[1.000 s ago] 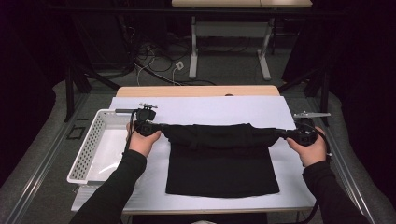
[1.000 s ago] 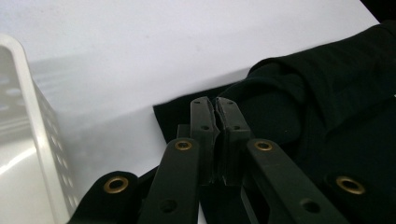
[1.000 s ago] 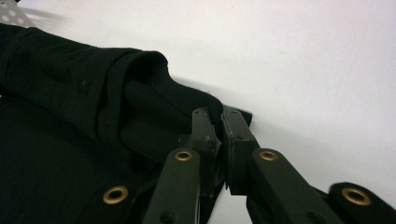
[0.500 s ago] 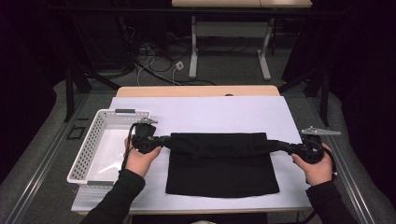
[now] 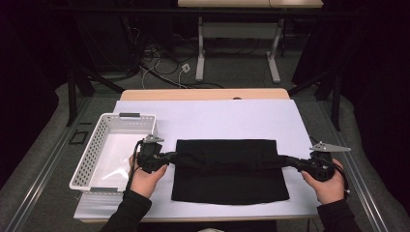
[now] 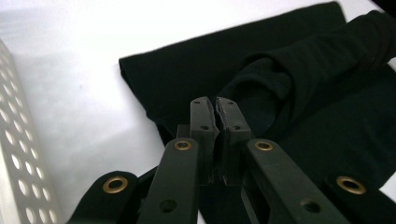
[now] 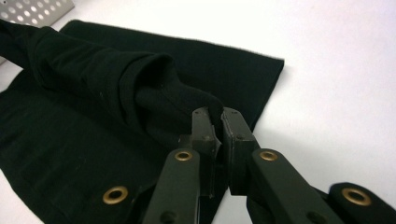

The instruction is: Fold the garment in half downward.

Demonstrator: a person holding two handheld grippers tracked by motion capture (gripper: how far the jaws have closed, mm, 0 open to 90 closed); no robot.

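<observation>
I hold a black garment (image 5: 227,171) stretched between my two tongs over the white sheet (image 5: 212,121) that covers the table. My left gripper (image 5: 170,156) pinches the cloth at its left edge, jaws pressed together with a thin fold of fabric caught between the pads; in the left gripper view (image 6: 215,108) the fabric bunches into a rolled ridge running away from the jaw tips. My right gripper (image 5: 289,160) pinches the right edge the same way, and in the right gripper view (image 7: 219,116) the cloth gathers into a thick fold right at the closed tips. The garment lies in the near half of the table, folded into a flat dark rectangle with the raised fold running left to right across its far part. A white perforated basket (image 5: 92,157) sits at the left edge of the table, just beside my left hand (image 5: 145,179). My right hand (image 5: 329,183) is near the table's right edge.
</observation>
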